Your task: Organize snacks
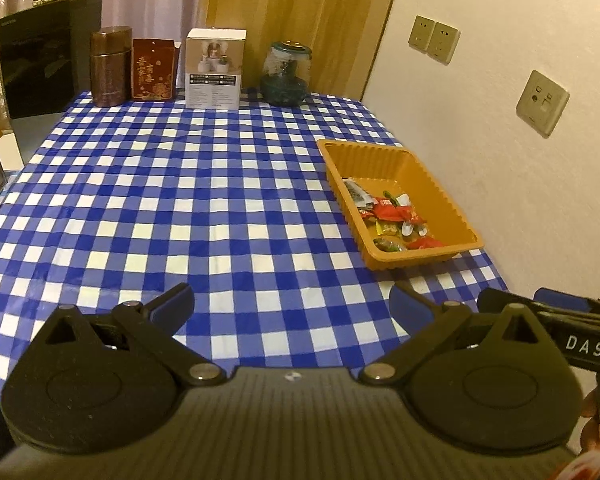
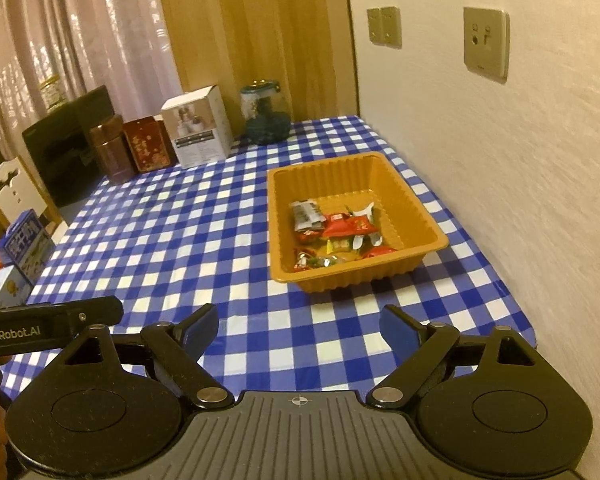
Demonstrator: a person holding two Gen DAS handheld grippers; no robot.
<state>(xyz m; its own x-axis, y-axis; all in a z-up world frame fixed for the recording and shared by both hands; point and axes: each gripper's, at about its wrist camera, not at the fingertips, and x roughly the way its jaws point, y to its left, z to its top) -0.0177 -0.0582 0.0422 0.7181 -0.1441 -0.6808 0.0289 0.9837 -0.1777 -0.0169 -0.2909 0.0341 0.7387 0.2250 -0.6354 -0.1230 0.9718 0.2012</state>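
Both tools empty above the checked tabletop, snacks gathered in the orange tray.

The left tool point(image 1: 291, 307) and the right tool point(image 2: 299, 328) each hang with jaws spread wide and nothing between them. The tray point(image 2: 396, 270) sits ahead of the right tool, ahead and to the right of the left one, near the wall; wrapped snacks point(image 2: 336, 236) lie inside it. The tabletop point(image 1: 180, 200) directly under both tools is bare cloth.
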